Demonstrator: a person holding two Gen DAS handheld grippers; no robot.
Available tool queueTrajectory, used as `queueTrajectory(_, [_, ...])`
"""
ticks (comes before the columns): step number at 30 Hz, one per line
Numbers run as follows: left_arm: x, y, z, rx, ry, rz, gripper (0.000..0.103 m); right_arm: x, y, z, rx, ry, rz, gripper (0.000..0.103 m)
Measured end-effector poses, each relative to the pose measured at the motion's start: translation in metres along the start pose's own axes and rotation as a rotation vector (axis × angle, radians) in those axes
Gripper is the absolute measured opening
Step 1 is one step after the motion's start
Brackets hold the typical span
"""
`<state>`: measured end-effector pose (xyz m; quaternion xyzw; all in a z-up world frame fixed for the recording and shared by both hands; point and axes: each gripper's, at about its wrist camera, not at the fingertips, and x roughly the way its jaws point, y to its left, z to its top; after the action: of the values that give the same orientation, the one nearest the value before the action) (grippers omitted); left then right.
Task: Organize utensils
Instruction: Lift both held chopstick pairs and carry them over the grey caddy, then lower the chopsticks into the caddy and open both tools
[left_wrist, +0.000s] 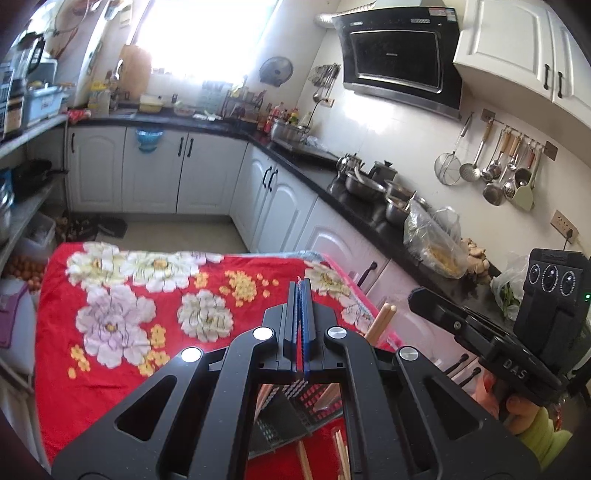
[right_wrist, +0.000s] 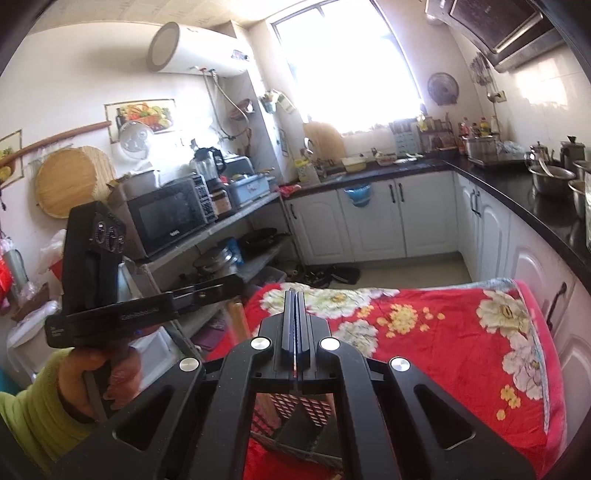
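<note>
Left gripper (left_wrist: 301, 286): jaws clenched together, nothing between them, held over a table draped in a red floral cloth (left_wrist: 129, 295). Directly beneath its frame sits a black perforated utensil basket (left_wrist: 284, 417). Wooden chopsticks (left_wrist: 341, 456) lie on the cloth beside it; two more chopstick ends (left_wrist: 382, 321) stand up just right of the jaws. Right gripper (right_wrist: 295, 295): likewise clenched and empty, above the same basket (right_wrist: 303, 410). Its body, seen from the left wrist, bears the letters "DAS" (left_wrist: 515, 371). Lettering on the black range hood (left_wrist: 397, 59) and the microwave (right_wrist: 166, 218) is too small to read.
</note>
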<state>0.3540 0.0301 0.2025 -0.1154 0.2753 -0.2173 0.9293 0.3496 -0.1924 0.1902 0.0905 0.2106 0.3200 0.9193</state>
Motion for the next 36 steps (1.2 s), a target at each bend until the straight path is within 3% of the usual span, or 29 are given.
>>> queueTrajectory(10, [0.01, 0.021, -0.041, 0.016, 0.018, 0.072, 0.0, 0.012, -0.034, -0.038, 0.062, 0.04, -0.084, 0.001])
queueTrajectory(20, [0.005, 0.04, -0.062, -0.023, 0.004, 0.114, 0.0, 0.003, -0.049, -0.055, 0.106, 0.034, -0.142, 0.001])
queueTrajectory(27, [-0.001, 0.049, -0.072, -0.047, 0.002, 0.133, 0.001, 0.003, -0.06, -0.067, 0.147, 0.08, -0.179, 0.001])
queueTrajectory(32, [-0.007, 0.052, -0.077, -0.055, 0.004, 0.157, 0.022, 0.001, -0.064, -0.075, 0.158, 0.106, -0.179, 0.002])
queueTrajectory(36, [-0.012, 0.056, -0.082, -0.075, -0.003, 0.173, 0.037, 0.001, -0.064, -0.081, 0.156, 0.127, -0.185, 0.014])
